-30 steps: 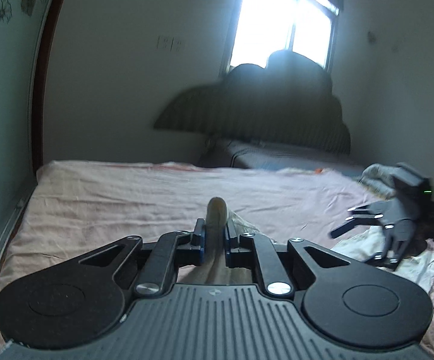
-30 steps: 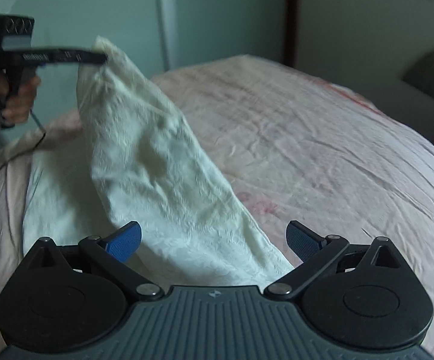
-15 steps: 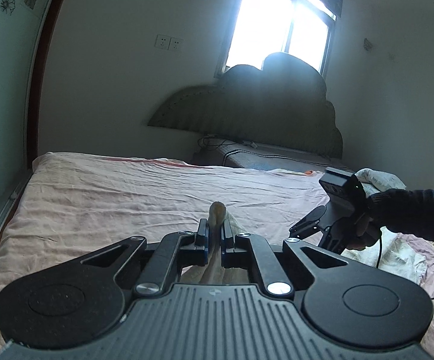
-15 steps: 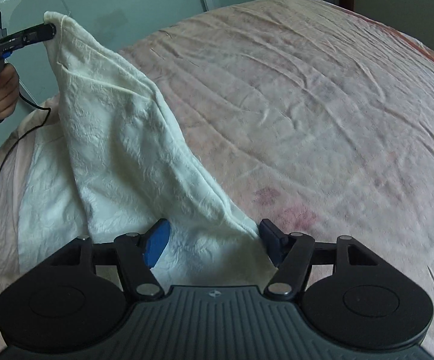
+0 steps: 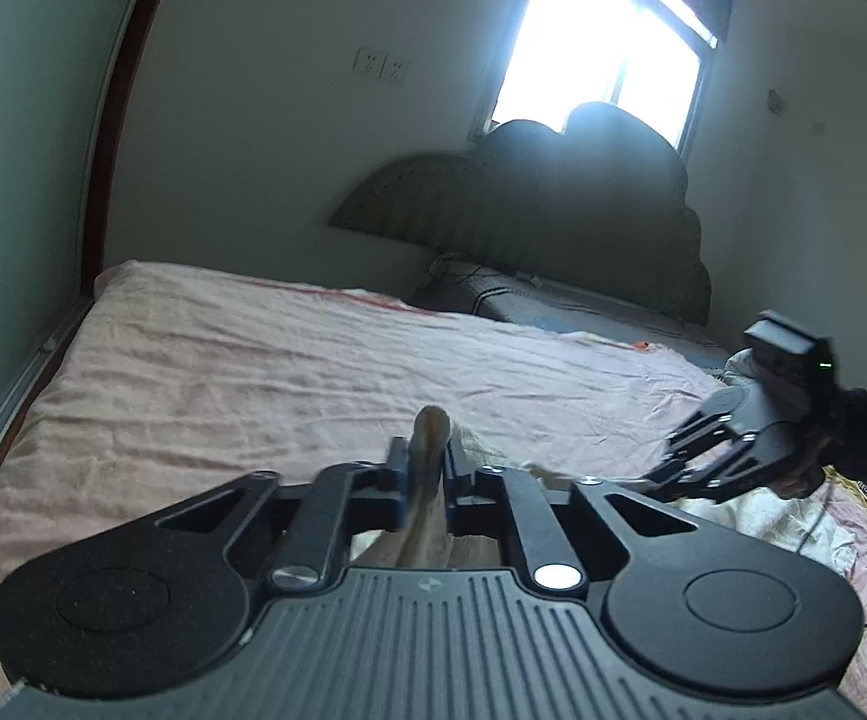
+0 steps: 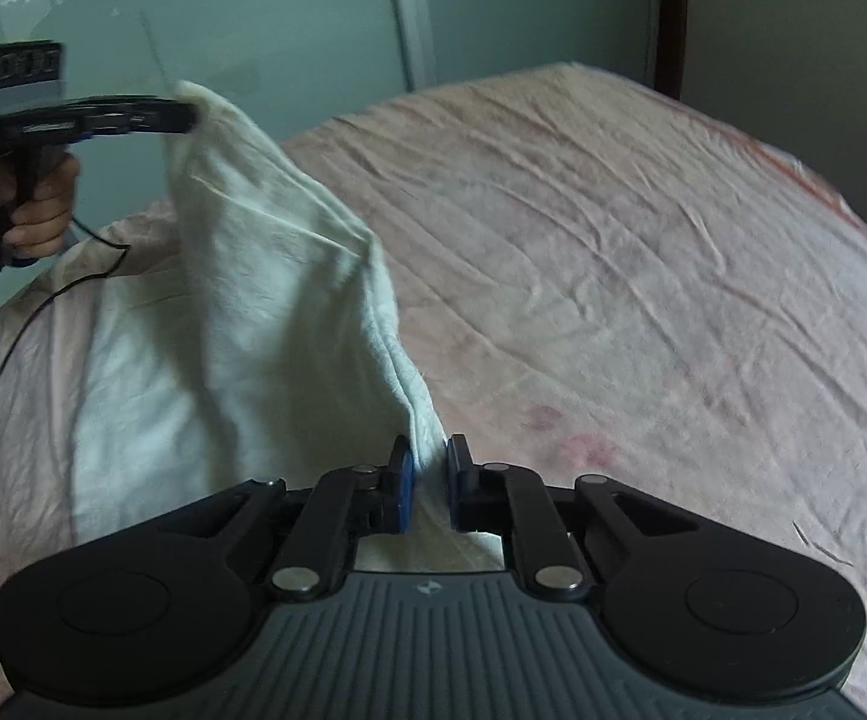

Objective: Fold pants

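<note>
The cream-white pants (image 6: 241, 312) hang between my two grippers above the pink bed sheet (image 6: 643, 252). My left gripper (image 5: 424, 474) is shut on one end of the pants (image 5: 427, 480); in the right wrist view it (image 6: 187, 114) holds that end up high at the left. My right gripper (image 6: 430, 480) is shut on the lower edge of the pants close to the bed. In the left wrist view the right gripper (image 5: 661, 474) shows at the right, low over the cloth.
The pink sheet (image 5: 253, 384) covers a wide bed. A dark headboard (image 5: 553, 210) and a bright window (image 5: 607, 54) stand at the far end. A pale green wardrobe door (image 6: 253, 18) is behind the left gripper. More cloth (image 5: 793, 522) lies at the bed's right.
My right gripper has closed on the lower edge of the pants; it was open a second ago. The left gripper keeps its grip and holds its end raised.
</note>
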